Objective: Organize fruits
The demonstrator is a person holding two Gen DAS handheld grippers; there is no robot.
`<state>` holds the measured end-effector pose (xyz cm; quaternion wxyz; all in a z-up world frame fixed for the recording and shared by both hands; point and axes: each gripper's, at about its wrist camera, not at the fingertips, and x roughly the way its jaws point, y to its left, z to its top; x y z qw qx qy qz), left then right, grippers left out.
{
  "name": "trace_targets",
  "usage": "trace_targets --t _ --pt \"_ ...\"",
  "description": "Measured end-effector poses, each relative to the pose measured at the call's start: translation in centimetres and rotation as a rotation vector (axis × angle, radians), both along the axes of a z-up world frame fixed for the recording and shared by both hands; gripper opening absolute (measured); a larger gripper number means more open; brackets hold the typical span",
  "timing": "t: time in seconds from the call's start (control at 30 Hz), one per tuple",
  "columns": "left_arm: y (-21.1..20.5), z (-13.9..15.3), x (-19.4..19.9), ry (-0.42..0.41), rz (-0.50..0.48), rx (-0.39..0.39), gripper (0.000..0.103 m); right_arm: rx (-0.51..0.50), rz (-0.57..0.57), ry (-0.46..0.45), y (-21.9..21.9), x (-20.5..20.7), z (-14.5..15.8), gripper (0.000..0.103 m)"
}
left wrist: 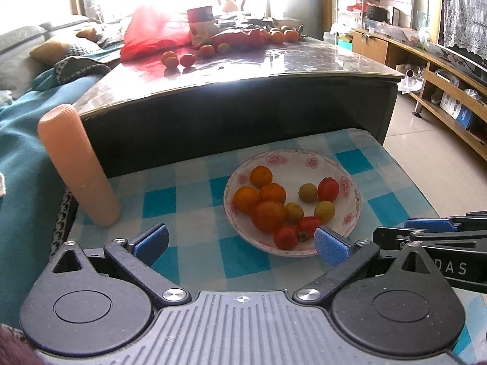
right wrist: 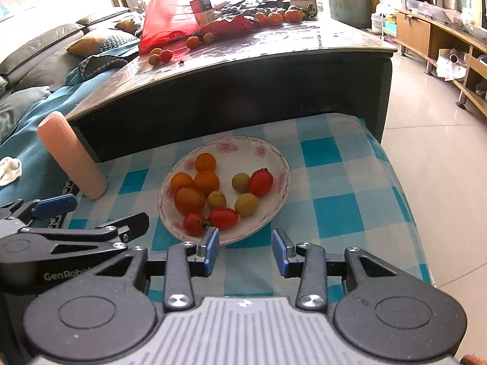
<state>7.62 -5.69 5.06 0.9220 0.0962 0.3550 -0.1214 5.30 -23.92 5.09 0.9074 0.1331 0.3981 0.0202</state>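
At the bottom of the left wrist view, the left gripper [left wrist: 242,243] spreads its blue-padded fingers wide and holds nothing; its right pad [left wrist: 330,246] overlaps the near rim of the plate [left wrist: 350,213] in the picture, though contact cannot be judged. At the lower right edge of that frame the right gripper [left wrist: 426,234] shows side-on. In the right wrist view it sits at bottom centre [right wrist: 246,248], fingers apart with a moderate gap and empty, the left pad [right wrist: 212,251] just before the plate's near rim [right wrist: 274,213]. The left gripper appears again at the lower left of this frame [right wrist: 91,213].

Just beyond both grippers, on a blue-and-white checked cloth [left wrist: 188,210], lies the white plate with pink flowers. Its left half holds four oranges [left wrist: 268,216] clustered together. Near the front rim lie two red fruits [left wrist: 286,237], touching. Three yellow-green fruits [left wrist: 324,211] sit in the middle and right, and a third red fruit [left wrist: 328,189] stands at the right beside one of them.

At the left of the cloth stands a ribbed peach-coloured cylinder [left wrist: 76,164], tilted in the frame.

Behind the cloth rises a dark table with a glossy top [left wrist: 274,64]. On it, in the upper centre, lie a few loose small fruits [left wrist: 178,59], a red plastic bag [left wrist: 152,33], a tin [left wrist: 200,24], and more oranges [left wrist: 283,35] further back. A sofa with teal cover [left wrist: 27,127] fills the left edge.
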Motion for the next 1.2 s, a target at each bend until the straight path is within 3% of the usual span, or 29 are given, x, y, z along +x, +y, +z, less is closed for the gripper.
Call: trace_targets --t 0.2,0.43,0.83,1.03,1.2 --pt "0.4 0.1 -1.9 -0.009 0.013 0.021 0.103 0.016 -0.003 0.004 0.4 -1.4 -0.1 0.052" --pt "1.7 -0.5 -4.4 0.027 0.025 -0.029 0.103 0.031 0.001 0.014 1.0 -4.1 -0.3 0.052" --pt "1.8 -2.1 -8.7 0.036 0.064 0.096 0.103 0.039 0.018 0.049 2.6 -8.2 -1.2 0.052" --pt "2.4 -1.9 -9.8 0.038 0.067 0.053 0.103 0.061 0.010 0.057 2.8 -9.9 -1.4 0.052" --pt "2.5 -2.0 -10.7 0.037 0.070 0.061 0.103 0.068 0.006 0.067 2.9 -10.8 -1.5 0.052"
